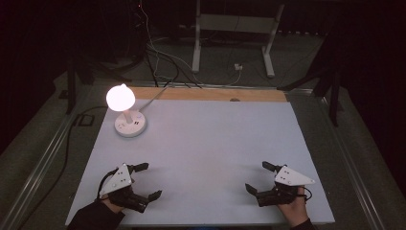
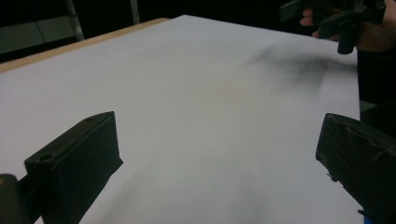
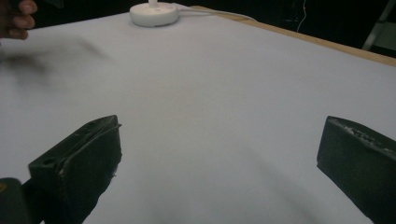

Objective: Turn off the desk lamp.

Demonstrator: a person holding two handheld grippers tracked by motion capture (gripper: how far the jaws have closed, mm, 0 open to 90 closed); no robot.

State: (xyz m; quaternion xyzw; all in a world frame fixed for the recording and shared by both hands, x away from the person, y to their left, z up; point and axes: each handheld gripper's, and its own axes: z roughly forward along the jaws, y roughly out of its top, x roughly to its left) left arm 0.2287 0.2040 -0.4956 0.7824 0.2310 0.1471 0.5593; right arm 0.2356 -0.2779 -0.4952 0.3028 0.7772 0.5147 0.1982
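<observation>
A lit white lamp point(image 1: 120, 97) with a round base point(image 1: 130, 125) stands at the table's far left; its base point(image 3: 153, 14) also shows at the top of the right gripper view. My left gripper point(image 1: 148, 181) hovers near the front left of the white table point(image 1: 206, 143), jaws wide apart with nothing between them. My right gripper point(image 1: 257, 176) is near the front right, also open and empty. In the left gripper view the right gripper point(image 2: 336, 18) and the hand holding it appear at the top right. Both sets of jaws point toward the table's middle.
A wooden strip point(image 1: 210, 94) runs along the table's far edge. The lamp's white cord point(image 1: 155, 96) trails off the back. Behind the table are cables on the floor and a white metal stand point(image 1: 234, 33). Dark frames flank both sides.
</observation>
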